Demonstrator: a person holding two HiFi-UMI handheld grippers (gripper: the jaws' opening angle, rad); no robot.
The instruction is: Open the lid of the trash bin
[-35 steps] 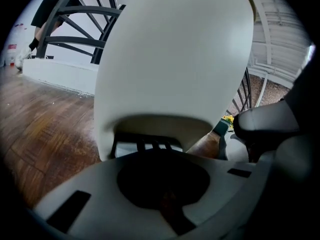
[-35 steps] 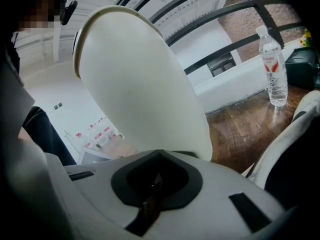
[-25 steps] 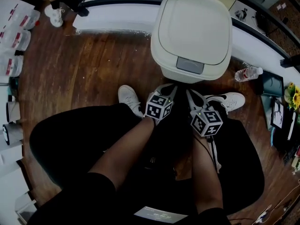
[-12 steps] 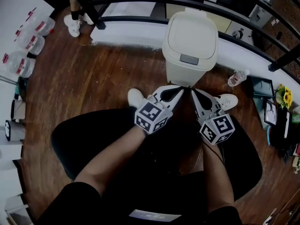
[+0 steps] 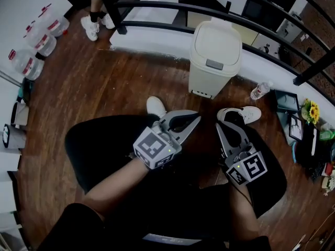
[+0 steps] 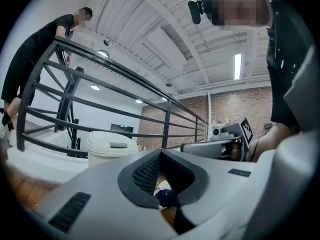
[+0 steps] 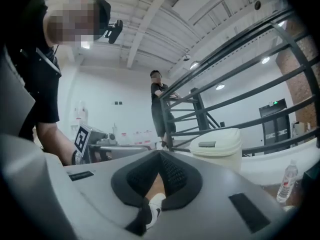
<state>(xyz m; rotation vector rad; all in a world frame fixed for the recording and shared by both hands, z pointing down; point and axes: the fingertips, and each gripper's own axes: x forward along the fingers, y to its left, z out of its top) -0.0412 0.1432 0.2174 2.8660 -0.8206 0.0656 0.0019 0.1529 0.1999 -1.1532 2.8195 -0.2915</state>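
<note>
The cream trash bin (image 5: 213, 67) stands on the wood floor against a white ledge, its lid (image 5: 218, 42) down and a grey push tab (image 5: 214, 64) at the lid's front. My left gripper (image 5: 197, 118) is shut and empty, well short of the bin, over my lap. My right gripper (image 5: 218, 125) is also shut and empty, beside my right shoe. The bin (image 6: 111, 148) shows small and far beyond the left gripper (image 6: 160, 154). It also shows far off as the bin (image 7: 218, 144) past the right gripper (image 7: 161, 155).
A black railing (image 5: 157, 7) and white ledge (image 5: 152, 38) run behind the bin. A water bottle (image 5: 259, 90) lies right of it, with frames and sunflowers (image 5: 313, 110) further right. Several bottles (image 5: 36, 41) sit at left. Another person (image 7: 160, 109) stands by the railing.
The head view has pulled back, so the bin looks smaller and farther. Both grippers have drawn away from the bin toward my body. The lid stays down.
</note>
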